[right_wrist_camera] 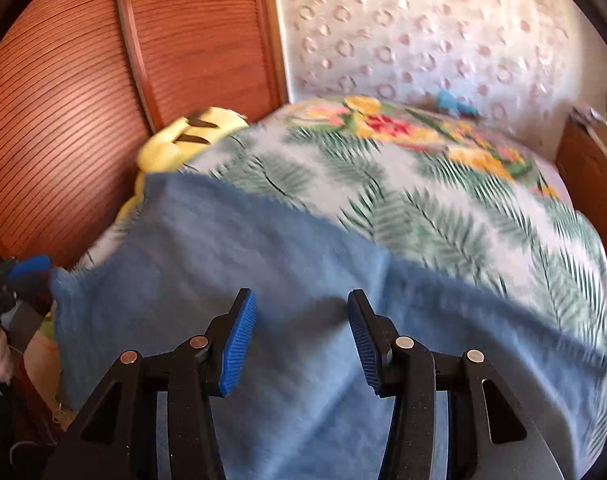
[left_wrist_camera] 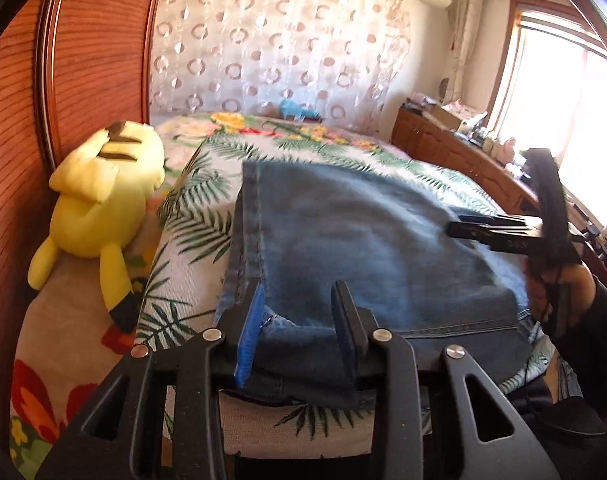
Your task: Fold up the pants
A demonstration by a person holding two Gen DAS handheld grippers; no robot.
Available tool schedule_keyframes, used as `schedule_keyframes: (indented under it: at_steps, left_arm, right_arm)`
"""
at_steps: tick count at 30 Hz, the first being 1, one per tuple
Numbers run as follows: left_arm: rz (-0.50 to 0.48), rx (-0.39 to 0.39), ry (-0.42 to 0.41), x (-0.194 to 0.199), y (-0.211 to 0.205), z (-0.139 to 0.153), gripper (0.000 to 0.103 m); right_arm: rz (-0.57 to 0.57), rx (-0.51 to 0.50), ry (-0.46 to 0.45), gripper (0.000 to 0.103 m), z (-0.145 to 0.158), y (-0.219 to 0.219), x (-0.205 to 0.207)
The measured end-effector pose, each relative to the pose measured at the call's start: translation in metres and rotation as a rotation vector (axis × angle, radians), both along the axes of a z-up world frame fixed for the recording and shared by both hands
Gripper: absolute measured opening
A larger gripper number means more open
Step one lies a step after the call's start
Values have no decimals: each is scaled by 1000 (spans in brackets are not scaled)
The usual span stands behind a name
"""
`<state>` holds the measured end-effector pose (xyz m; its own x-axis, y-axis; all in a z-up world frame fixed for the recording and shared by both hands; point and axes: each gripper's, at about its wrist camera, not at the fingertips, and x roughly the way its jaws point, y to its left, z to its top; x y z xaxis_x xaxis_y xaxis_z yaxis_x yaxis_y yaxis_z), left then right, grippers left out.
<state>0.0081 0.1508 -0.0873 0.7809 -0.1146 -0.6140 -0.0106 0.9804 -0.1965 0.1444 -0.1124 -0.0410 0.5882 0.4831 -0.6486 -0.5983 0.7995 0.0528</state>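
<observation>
Blue denim pants (left_wrist_camera: pixel 355 240) lie folded on a bed with a palm-leaf cover (left_wrist_camera: pixel 191 220). My left gripper (left_wrist_camera: pixel 299 300) is open, its blue-padded fingers (left_wrist_camera: pixel 249 332) astride the near edge of the pants, with a fold of denim between them. My right gripper (right_wrist_camera: pixel 301 320) is open over the pants (right_wrist_camera: pixel 223 260), nothing held. In the left wrist view the right gripper (left_wrist_camera: pixel 463 230) reaches over the pants' right side, held by a hand (left_wrist_camera: pixel 563 292). The left gripper (right_wrist_camera: pixel 27 268) shows at the left edge of the right wrist view.
A yellow plush toy (left_wrist_camera: pixel 99 204) lies at the bed's left beside a wooden headboard (left_wrist_camera: pixel 83 60); it also shows in the right wrist view (right_wrist_camera: pixel 183 140). A small blue object (left_wrist_camera: pixel 299 110) lies at the far end by the curtain. A wooden cabinet (left_wrist_camera: pixel 455 152) stands right, under a window.
</observation>
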Motion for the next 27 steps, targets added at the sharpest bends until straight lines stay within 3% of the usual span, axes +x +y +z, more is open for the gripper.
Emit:
schedule_keyframes:
  at_steps: [13,19,23,27]
  left_arm:
    - [33,28,104,1,4,-25,36]
    - [41,29,99,-2,7,-28,36]
    - [8,26,79,-5,4,-25,15]
    - [6,30,44,-12,5,-15,9]
  right_arm:
    - [-23,-23,2,51,-21,-2,-8]
    - [-24,6,34,53,-25,-9,0]
    - [-28,-13,24,54,-26,-7,1]
    - [-27,-17,22,54,-25,-7,0]
